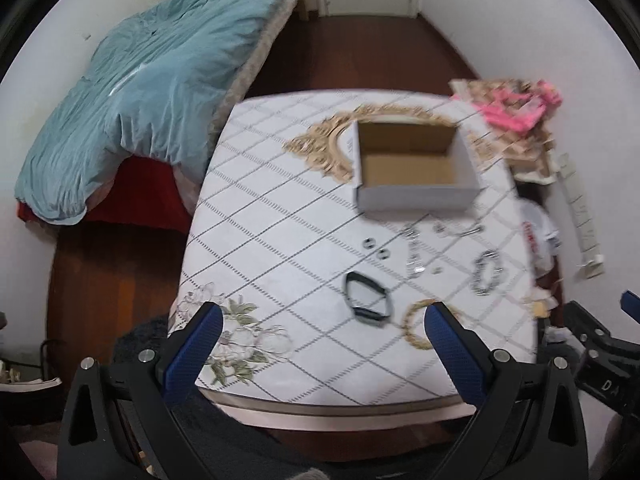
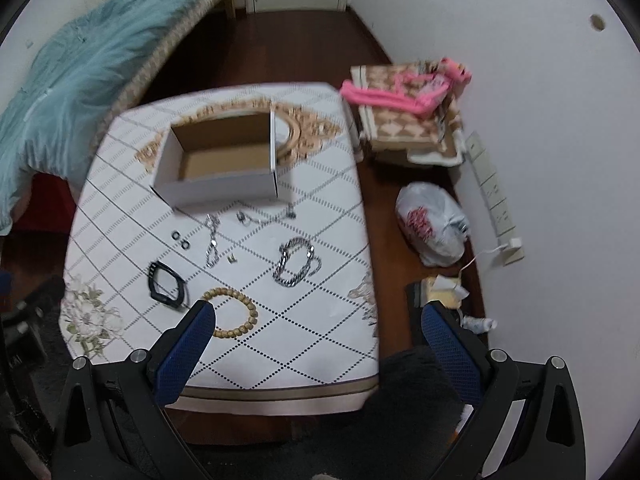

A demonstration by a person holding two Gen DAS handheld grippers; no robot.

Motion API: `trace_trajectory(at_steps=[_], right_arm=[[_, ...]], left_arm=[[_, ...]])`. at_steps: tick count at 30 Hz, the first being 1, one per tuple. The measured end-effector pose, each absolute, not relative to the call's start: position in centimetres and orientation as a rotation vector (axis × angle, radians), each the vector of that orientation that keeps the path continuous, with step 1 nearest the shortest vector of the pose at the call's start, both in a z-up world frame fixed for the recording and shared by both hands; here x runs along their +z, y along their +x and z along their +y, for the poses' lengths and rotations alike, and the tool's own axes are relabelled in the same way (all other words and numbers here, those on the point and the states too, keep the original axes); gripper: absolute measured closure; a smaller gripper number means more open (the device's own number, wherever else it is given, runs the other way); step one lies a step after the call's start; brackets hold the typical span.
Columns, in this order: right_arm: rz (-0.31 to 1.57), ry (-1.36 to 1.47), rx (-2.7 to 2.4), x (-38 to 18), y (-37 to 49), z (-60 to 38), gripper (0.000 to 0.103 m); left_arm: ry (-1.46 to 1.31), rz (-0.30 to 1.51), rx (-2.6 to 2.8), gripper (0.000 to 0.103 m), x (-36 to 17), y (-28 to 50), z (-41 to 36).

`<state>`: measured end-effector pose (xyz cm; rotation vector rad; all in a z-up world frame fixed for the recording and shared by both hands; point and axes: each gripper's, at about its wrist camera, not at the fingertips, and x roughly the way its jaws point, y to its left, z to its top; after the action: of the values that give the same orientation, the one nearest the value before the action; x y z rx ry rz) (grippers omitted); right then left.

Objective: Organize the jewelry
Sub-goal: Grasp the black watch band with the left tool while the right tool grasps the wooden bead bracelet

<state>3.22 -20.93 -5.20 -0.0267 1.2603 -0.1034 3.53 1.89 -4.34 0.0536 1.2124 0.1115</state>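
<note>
Left tool [image 1: 322, 330]: your fingers spread wide, nothing between them – it hangs over the near edge of the table [image 1: 280, 208].
Right tool [image 2: 316, 326]: also spread wide and empty, over the table's near right corner.
Box [image 2: 218, 190]: open cardboard, nothing inside, on the far half of the table.
Black band [image 2: 168, 284]: near left, lying flat.
Wooden bead bracelet [image 2: 236, 318]: just right of the band, touching nothing – your right tool's left finger overlaps it in view.
Silver chain bracelet [image 2: 296, 262]: centre right, well apart from the beads.
Two small rings [image 2: 181, 239]: left of a thin chain [image 2: 212, 246], near the box.
Blur: smaller pieces by the box front – can't tell what they are.
</note>
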Motion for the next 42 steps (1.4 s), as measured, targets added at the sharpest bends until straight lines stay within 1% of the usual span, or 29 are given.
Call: trace_trajectory(at_steps=[4, 9, 10, 13, 15, 18, 21, 22, 23, 24, 25, 32, 34, 36, 37, 38, 39, 40, 41, 42], right_arm=[[1.355, -0.023, -0.09, -10.7, 5.0, -20.4, 0.0], [1.464, -0.012, -0.063, -16.7, 6.1, -18.9, 0.001], [1.483, -0.006, -0.059, -18.0, 6.3, -18.7, 0.001], [1.526, 0.017, -0.054, -20.6, 6.5, -18.2, 0.009], [1.546, 0.029, -0.059, -22.0, 6.5, -18.0, 0.015], [1.561, 0.045, -0.043, -23.4, 6.3, -17.5, 0.029], [1.525, -0.001, -0.021, -23.5, 5.9, -16.4, 0.038], [1.51, -0.012, -0.011, -23.4, 5.7, -16.1, 0.048], [1.496, -0.023, -0.004, -23.1, 5.7, -16.0, 0.066], [1.492, -0.031, -0.003, -22.9, 5.7, -15.9, 0.077], [1.496, -0.038, -0.011, -22.8, 5.6, -16.0, 0.094], [1.547, 0.01, -0.037, -22.4, 5.6, -18.1, 0.094], [1.556, 0.033, -0.04, -22.2, 5.8, -18.7, 0.093], [1.561, 0.032, -0.047, -22.3, 6.1, -18.8, 0.093], [1.56, 0.023, -0.05, -22.5, 6.4, -18.9, 0.093], [1.56, 0.017, -0.051, -22.6, 6.5, -19.0, 0.093], [1.56, 0.013, -0.053, -22.7, 6.7, -19.0, 0.093], [1.561, 0.012, -0.054, -22.8, 6.7, -19.0, 0.093], [1.562, 0.014, -0.054, -22.8, 6.8, -19.1, 0.093], [1.56, 0.015, -0.053, -22.8, 6.8, -19.1, 0.093]], left_arm=[[0.082, 1.281, 0.14, 0.0, -8.7, 5.0, 2.9], [0.103, 1.354, 0.157, 0.0, -12.6, 5.8, 3.7], [0.105, 1.371, 0.153, 0.0, -13.4, 5.9, 3.8], [0.105, 1.415, 0.146, 0.0, -15.5, 6.2, 3.9], [0.095, 1.442, 0.13, 0.0, -16.5, 6.3, 3.9], [0.058, 1.476, 0.097, 0.0, -17.8, 6.4, 3.8], [0.024, 1.495, 0.074, 0.0, -18.5, 6.4, 3.3], [0.017, 1.495, 0.063, 0.0, -18.6, 6.5, 3.2], [0.006, 1.498, 0.046, 0.0, -18.7, 6.5, 2.9], [0.003, 1.499, 0.042, 0.0, -18.8, 6.6, 2.8], [-0.008, 1.506, 0.03, 0.0, -18.9, 6.6, 2.6], [-0.16, 1.52, 0.011, 0.001, -19.6, 6.8, 3.9], [-0.216, 1.529, 0.004, 0.007, -20.2, 6.8, 4.5], [-0.258, 1.54, -0.005, 0.027, -20.8, 6.8, 4.6], [-0.284, 1.542, -0.022, 0.03, -21.1, 6.8, 4.7], [-0.297, 1.54, -0.031, 0.038, -21.4, 6.7, 4.8], [-0.308, 1.531, -0.05, 0.048, -21.4, 6.6, 4.7], [-0.309, 1.518, -0.07, 0.055, -21.4, 6.4, 4.5], [-0.305, 1.509, -0.082, 0.071, -21.5, 6.3, 4.5], [-0.286, 1.506, -0.089, 0.072, -21.5, 6.2, 4.2]])
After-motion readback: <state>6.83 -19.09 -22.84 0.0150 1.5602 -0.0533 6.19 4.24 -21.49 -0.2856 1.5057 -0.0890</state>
